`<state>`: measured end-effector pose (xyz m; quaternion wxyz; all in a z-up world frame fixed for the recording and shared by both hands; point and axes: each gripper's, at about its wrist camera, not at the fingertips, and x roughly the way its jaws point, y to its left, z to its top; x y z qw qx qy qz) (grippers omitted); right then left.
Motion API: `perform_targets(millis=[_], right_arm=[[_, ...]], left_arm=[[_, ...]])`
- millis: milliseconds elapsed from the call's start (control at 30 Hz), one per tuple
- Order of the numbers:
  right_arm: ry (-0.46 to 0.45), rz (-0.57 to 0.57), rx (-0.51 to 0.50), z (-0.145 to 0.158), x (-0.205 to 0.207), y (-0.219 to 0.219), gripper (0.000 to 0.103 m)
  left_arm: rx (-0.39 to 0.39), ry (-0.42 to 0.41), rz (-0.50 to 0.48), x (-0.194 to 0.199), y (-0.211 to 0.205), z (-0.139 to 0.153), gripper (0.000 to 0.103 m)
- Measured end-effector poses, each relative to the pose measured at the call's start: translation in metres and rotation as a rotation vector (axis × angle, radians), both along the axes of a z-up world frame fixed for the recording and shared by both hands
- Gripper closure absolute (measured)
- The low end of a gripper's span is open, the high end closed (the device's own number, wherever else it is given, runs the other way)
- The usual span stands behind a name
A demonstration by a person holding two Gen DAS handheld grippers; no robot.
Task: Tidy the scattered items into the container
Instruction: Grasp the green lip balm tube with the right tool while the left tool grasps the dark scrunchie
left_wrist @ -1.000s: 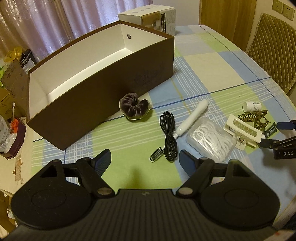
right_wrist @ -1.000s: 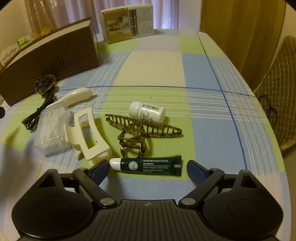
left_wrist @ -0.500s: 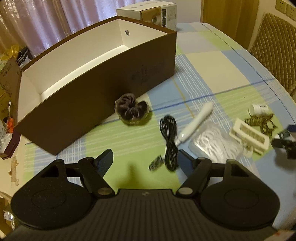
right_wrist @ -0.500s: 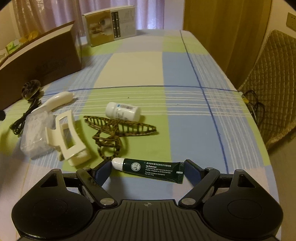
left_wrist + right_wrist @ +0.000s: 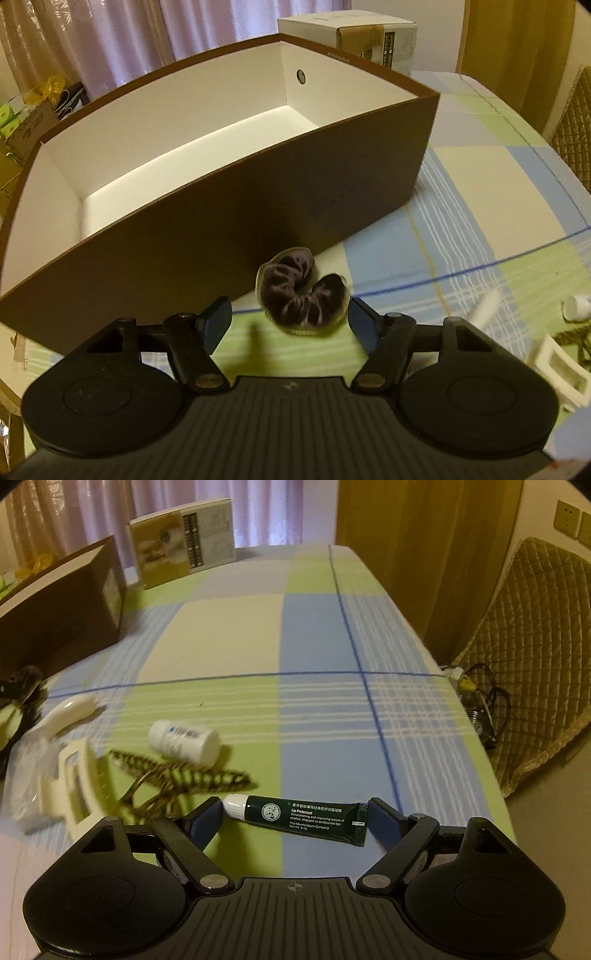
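long brown cardboard box [image 5: 258, 206], white matte inside, sits on checked cloth counter [image 5: 317, 642]. left hand-held gripper [image 5: 290, 325] spread wide, straddling a dark velvety scrunchie [image 5: 303, 291] just beside the box wall. right hand-held gripper [image 5: 293, 818] spread, fingers flanking a flat dark-green tube [image 5: 306, 818], white cap, lying on the cloth.

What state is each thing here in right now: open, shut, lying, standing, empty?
Left hand-held gripper: open, straddling the scrunchie.
Right hand-held gripper: open, around the lip balm tube.
Brown box: open-topped, visible inside empty.
Dark scrunchie: lying beside the box.
Lip balm tube: capped, lying flat.
White bottle: on its side.
Tortoiseshell hair claw: lying on the tablecloth.
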<state>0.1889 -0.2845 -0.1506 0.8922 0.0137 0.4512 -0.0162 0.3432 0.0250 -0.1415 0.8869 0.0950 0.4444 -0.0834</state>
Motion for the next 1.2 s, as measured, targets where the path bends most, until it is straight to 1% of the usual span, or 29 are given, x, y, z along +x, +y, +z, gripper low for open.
perform_targets(millis=[200,267,300,333,400,433,533,767,933,1200], right_arm=[[-0.002,-0.002,0.006,-0.002,0.003,-0.001,0.021],[-0.006,0.003,0.004,-0.003,0.003,0.000,0.021],[-0.007,0.006,0.004,-0.003,0.003,0.000,0.021],[-0.007,0.008,0.003,-0.003,0.003,0.000,0.021],[-0.006,0.012,0.002,-0.004,0.004,0.000,0.021],[-0.006,0.014,0.002,-0.004,0.004,0.000,0.021],[-0.009,0.018,0.001,-0.004,0.004,0.001,0.021],[-0.001,0.032,0.001,-0.003,0.005,0.001,0.021],[0.015,0.048,-0.012,0.000,0.006,0.001,0.021],[-0.012,0.047,0.016,0.024,0.005,-0.003,0.021]], left_arm=[[0.017,0.010,0.011,0.014,-0.005,-0.015,0.037],[0.015,0.018,0.007,0.016,-0.006,-0.019,0.048],[0.017,0.022,-0.002,0.017,-0.007,-0.022,0.057],[0.024,0.025,-0.008,0.017,-0.008,-0.023,0.062],[0.033,0.018,-0.011,0.016,-0.008,-0.024,0.066],[0.030,0.014,-0.010,0.013,-0.008,-0.023,0.070],[0.008,0.010,-0.005,0.008,-0.005,-0.017,0.075],[-0.016,-0.004,-0.006,-0.013,0.008,0.003,0.077],[0.020,0.015,0.007,-0.027,0.017,0.015,0.078],[0.023,0.001,0.041,-0.055,0.032,0.039,0.078]])
